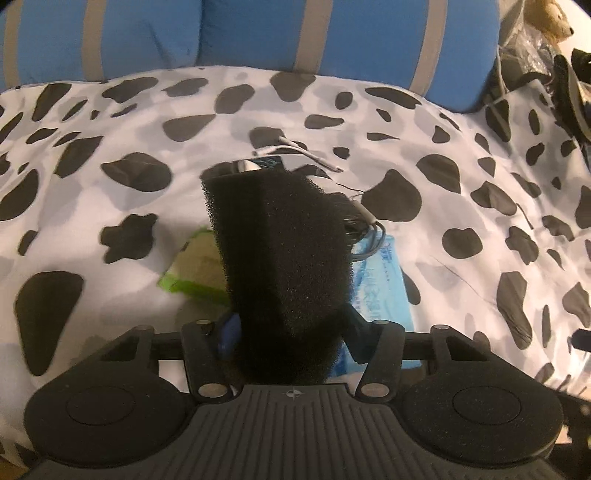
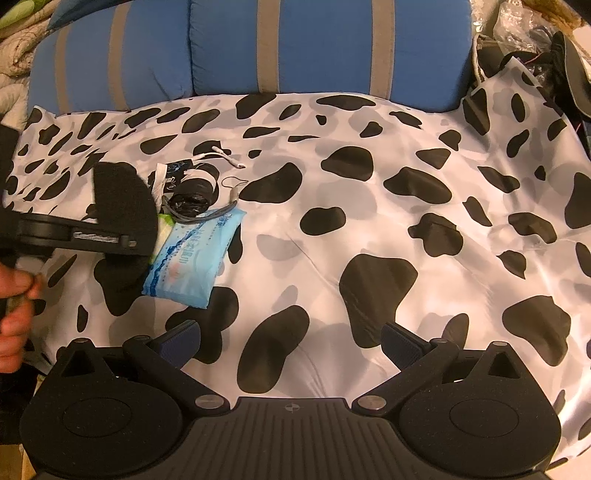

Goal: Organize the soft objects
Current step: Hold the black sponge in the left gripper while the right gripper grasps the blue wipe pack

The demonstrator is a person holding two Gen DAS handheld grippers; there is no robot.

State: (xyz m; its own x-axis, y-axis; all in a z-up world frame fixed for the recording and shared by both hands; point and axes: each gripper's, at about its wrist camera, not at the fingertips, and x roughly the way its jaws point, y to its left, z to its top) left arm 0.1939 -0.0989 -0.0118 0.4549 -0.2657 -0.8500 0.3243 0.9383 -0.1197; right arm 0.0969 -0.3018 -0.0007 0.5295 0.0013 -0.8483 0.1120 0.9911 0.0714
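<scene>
My left gripper [image 1: 291, 332] is shut on a black foam sponge [image 1: 280, 258] and holds it above the cow-print cover [image 1: 443, 192]. The sponge also shows in the right wrist view [image 2: 123, 206], at the left, clamped in that gripper. Under it lie a green sponge [image 1: 192, 266] and a blue wet-wipe pack [image 1: 380, 291], which also shows in the right wrist view [image 2: 192, 266]. A roll of black bags [image 2: 195, 192] lies behind the pack. My right gripper [image 2: 291, 343] is open and empty over the bare cover.
White and grey cables [image 2: 225, 158] lie beside the pile. A blue cushion with grey stripes [image 2: 258, 48] stands behind the cover. Dark clutter [image 2: 546, 55] and a plush bear [image 1: 550, 18] sit at the far right. A hand [image 2: 14, 325] is at the left edge.
</scene>
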